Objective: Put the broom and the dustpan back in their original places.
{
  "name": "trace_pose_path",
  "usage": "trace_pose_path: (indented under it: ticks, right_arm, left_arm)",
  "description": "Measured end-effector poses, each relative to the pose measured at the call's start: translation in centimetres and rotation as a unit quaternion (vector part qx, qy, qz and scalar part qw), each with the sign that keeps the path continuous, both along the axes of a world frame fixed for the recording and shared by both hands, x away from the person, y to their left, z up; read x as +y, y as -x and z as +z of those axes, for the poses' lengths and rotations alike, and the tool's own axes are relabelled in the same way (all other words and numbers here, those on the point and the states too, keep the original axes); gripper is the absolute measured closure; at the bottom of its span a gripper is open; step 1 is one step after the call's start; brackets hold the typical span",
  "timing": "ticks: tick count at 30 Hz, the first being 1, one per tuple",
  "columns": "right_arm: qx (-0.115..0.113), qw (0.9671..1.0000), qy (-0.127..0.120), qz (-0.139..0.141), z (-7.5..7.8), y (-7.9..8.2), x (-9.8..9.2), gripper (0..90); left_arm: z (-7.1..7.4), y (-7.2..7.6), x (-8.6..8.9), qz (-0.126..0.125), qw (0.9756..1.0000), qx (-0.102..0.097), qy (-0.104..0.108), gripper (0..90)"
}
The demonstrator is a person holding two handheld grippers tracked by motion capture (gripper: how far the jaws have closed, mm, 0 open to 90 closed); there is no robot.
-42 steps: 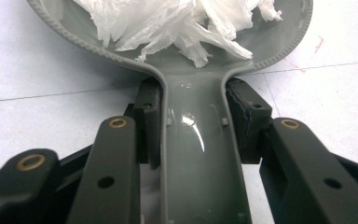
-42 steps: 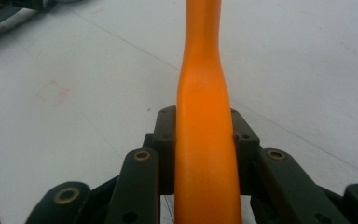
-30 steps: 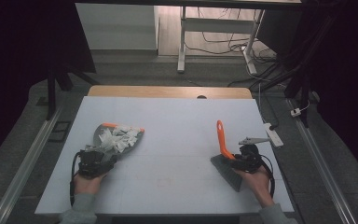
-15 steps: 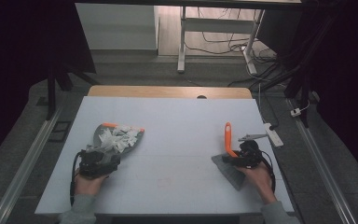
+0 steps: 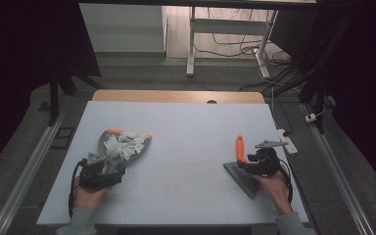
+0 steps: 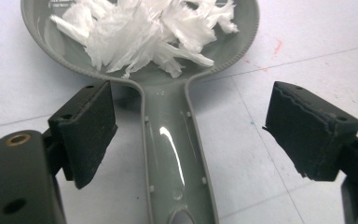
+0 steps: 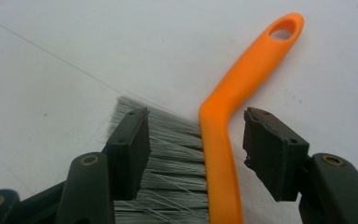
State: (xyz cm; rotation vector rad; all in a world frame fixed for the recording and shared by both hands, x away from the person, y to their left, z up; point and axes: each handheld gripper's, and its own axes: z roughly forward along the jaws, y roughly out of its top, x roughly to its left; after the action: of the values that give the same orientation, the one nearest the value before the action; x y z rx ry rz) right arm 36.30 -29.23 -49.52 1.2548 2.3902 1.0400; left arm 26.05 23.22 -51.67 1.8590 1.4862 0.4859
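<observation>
The left gripper (image 6: 186, 135) has its jaws spread wide; they have just been opening, and the grey handle of the dustpan (image 6: 168, 140) lies between them, untouched by either pad. The right gripper (image 7: 196, 154) is likewise spread, its jaws having just been opening too, with the orange handle of the brush (image 7: 233, 121) lying between them, free of both pads, and grey bristles running under the one on the left of its view.

The dustpan (image 5: 122, 147) rests flat on the white desk (image 5: 186, 127) at near left, its bowl heaped with white paper scraps (image 5: 121, 146). The brush (image 5: 242, 166) lies at near right, handle pointing to the far side, bristles fanned toward the near edge.

From here the risk is mostly in pulling away. If the left gripper (image 5: 100, 172) draws back crookedly, a pad could catch the handle, jolt the pan and spill the light scraps, which look loosely piled near the rim. On the right, a pad dragging over the bristles could swing the brush toward the desk's right edge, which is near.

Both hands sit low at the near side of the desk, forearms coming in from the near edge. The left hand (image 5: 85, 193) holds its gripper pointing away toward the pan; the right hand (image 5: 271, 183) angles its gripper (image 5: 259, 164) leftward over the brush.
</observation>
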Motion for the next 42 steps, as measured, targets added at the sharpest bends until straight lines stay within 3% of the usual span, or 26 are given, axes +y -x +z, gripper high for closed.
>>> trace_pose_path:
  ticks: [5,11,16,25,33,42]
  right_arm:
    - [-0.020,0.9994,0.002,0.026,0.3,0.9,0.2,41.9]
    - [-0.025,0.9984,-0.004,0.050,0.2,1.7,0.3,42.9]
    - [-0.028,0.9972,-0.008,0.069,0.2,2.4,0.5,43.8]
    - [-0.046,0.9946,-0.013,0.092,0.4,4.1,0.9,43.9]
    - [-0.051,0.9922,-0.007,0.114,-0.1,5.6,1.0,44.0]
    - [-0.057,0.9908,-0.013,0.122,-0.2,5.7,0.6,44.3]
  left_arm:
    - [0.6,0.3,-0.2,-0.031,0.9994,-0.015,0.002,19.3]
    - [1.3,0.5,-1.3,-0.081,0.9962,-0.033,-0.007,20.8]
    - [1.7,0.2,-2.3,-0.125,0.9917,-0.031,-0.009,21.4]
    - [1.0,0.1,-2.7,-0.190,0.9818,-0.003,0.010,21.6]
    - [0.9,1.3,-3.1,-0.209,0.9777,-0.002,0.017,22.0]
    - [0.8,1.3,-3.2,-0.202,0.9792,0.000,0.015,22.1]
